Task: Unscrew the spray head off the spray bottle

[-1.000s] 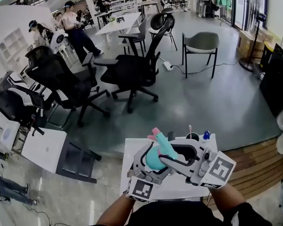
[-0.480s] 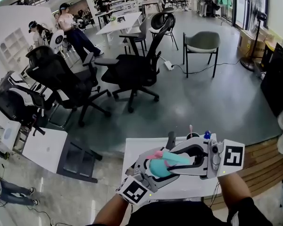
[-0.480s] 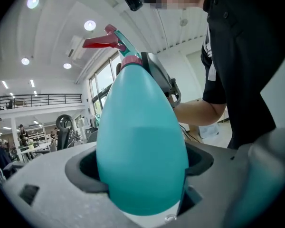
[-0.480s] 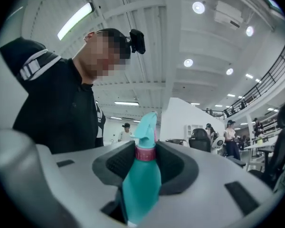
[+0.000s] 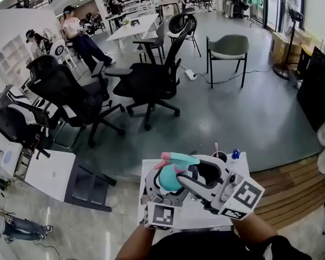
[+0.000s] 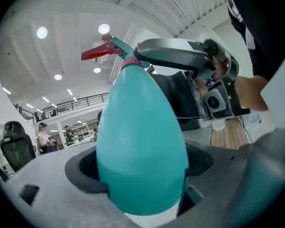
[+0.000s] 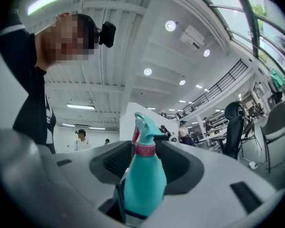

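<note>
Left gripper: clamped on the belly of the teal egg-shaped plastic spray bottle, holding it above the near white tabletop.
Right gripper: jaws apart, having just been opening; the bottle's neck stands between them, ungripped.
Spray head: teal with a pink collar, seated on the neck.
Axis: roughly upright, base low in the left gripper, head on top; the head's bar reaches right in the head view.
Step in hand: probably a re-grip between turns. Close squarely on the pink collar, not the trigger, hold the body steady, and twist about the long axis.
</note>
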Demonstrator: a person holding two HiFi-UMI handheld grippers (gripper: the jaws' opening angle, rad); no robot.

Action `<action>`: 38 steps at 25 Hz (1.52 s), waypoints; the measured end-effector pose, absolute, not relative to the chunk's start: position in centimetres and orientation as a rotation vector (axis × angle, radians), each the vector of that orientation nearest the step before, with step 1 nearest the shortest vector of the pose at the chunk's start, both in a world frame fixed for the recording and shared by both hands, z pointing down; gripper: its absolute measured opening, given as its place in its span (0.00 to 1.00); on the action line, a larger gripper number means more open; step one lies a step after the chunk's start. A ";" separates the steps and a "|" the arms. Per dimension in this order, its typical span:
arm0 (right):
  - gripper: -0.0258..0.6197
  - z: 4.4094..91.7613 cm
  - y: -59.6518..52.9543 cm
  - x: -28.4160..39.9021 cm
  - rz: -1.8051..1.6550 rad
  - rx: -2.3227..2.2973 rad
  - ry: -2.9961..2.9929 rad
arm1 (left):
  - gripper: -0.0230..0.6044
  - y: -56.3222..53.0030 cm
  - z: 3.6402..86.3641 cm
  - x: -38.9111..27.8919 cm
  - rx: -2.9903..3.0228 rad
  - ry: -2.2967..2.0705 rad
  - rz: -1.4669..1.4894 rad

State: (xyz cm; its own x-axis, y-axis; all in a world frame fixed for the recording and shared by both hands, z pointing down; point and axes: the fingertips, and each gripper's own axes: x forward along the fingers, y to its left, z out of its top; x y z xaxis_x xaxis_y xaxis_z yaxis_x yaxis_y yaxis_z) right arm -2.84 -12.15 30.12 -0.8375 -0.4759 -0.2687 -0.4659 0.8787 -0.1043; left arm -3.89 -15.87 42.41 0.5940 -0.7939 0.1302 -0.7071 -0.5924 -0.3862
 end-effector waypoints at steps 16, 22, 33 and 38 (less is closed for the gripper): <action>0.27 30.1 -12.1 -2.8 -0.041 -0.692 2.774 | 0.76 -15.2 42.4 -2.2 -2.615 1.133 -0.364; 0.25 30.3 -10.9 -2.6 0.043 -0.529 2.867 | 0.76 -13.6 42.5 -0.9 -2.710 0.897 -0.355; 0.25 30.6 -5.2 -2.2 0.073 0.175 2.959 | 0.76 -7.5 42.0 1.9 -2.859 0.360 -0.252; 0.26 30.7 -7.8 -2.3 0.044 0.000 2.899 | 0.76 -9.8 43.1 1.0 -2.898 0.538 -0.270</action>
State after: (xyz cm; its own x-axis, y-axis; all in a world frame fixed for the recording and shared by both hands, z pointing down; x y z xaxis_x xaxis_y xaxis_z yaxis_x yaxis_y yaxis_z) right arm -2.26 -7.78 30.66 -0.9707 0.0039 -0.2403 -0.0034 0.9996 0.0298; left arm 1.02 -9.81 43.06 0.9180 -0.3694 0.1444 -0.3364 -0.9180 -0.2103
